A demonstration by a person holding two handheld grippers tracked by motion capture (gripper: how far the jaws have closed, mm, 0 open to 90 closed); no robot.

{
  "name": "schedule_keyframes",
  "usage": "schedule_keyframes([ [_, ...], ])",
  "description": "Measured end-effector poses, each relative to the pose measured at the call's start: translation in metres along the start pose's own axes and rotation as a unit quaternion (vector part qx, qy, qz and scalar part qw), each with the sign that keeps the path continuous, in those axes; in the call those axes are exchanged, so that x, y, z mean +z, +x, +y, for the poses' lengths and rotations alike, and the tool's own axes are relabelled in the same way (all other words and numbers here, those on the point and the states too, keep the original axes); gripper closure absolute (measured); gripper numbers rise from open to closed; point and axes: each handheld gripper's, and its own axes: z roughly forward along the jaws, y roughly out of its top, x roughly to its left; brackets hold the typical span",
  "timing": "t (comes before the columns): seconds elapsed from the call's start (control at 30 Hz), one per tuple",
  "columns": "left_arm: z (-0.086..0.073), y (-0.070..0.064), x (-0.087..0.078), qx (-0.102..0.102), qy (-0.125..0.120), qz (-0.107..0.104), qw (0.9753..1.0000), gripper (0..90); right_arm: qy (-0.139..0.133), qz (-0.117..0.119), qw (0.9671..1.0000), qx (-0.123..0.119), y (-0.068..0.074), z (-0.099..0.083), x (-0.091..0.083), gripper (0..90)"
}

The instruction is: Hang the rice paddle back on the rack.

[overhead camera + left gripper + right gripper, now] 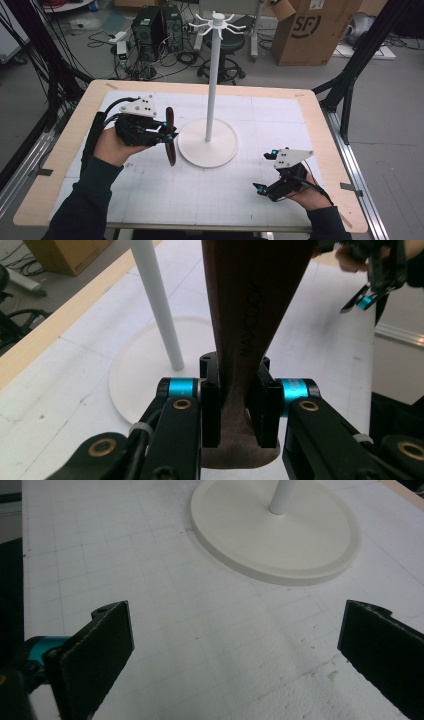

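Observation:
A dark brown wooden utensil stands nearly upright, its blade rising in the left gripper view. My left gripper is shut on its narrow part, just left of the white stand's round base. The stand's thin pole carries a ring of hooks at the top. My right gripper hovers low over the white mat at the front right, open, with nothing between its jaws. The stand base lies ahead of it.
A white gridded mat covers the wooden table. Beyond the far edge stand computer towers, a stool and a cardboard box. Black frame legs rise at the right.

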Motion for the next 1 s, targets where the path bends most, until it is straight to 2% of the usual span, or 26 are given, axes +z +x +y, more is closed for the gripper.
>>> schedule_keyframes([
  [0.3,0.027,0.009,-0.008,-0.016,-0.016,0.005,0.9997,77.7,-0.001,-0.001,1.0000,0.001,0.000,0.000,0.000,0.6],
  [0.43,0.039,0.010,-0.013,-0.013,-0.028,0.010,0.9995,77.7,-0.001,-0.002,1.0000,0.001,0.000,0.000,0.000,0.6],
  [0.77,0.071,0.016,-0.019,-0.011,-0.009,0.010,0.9998,77.7,-0.004,-0.001,1.0000,0.000,-0.001,0.000,-0.001,0.6],
  [1.0,0.096,0.019,-0.025,-0.004,0.004,0.020,0.9998,77.7,-0.005,0.002,1.0000,0.002,-0.001,0.000,-0.001,0.6],
])
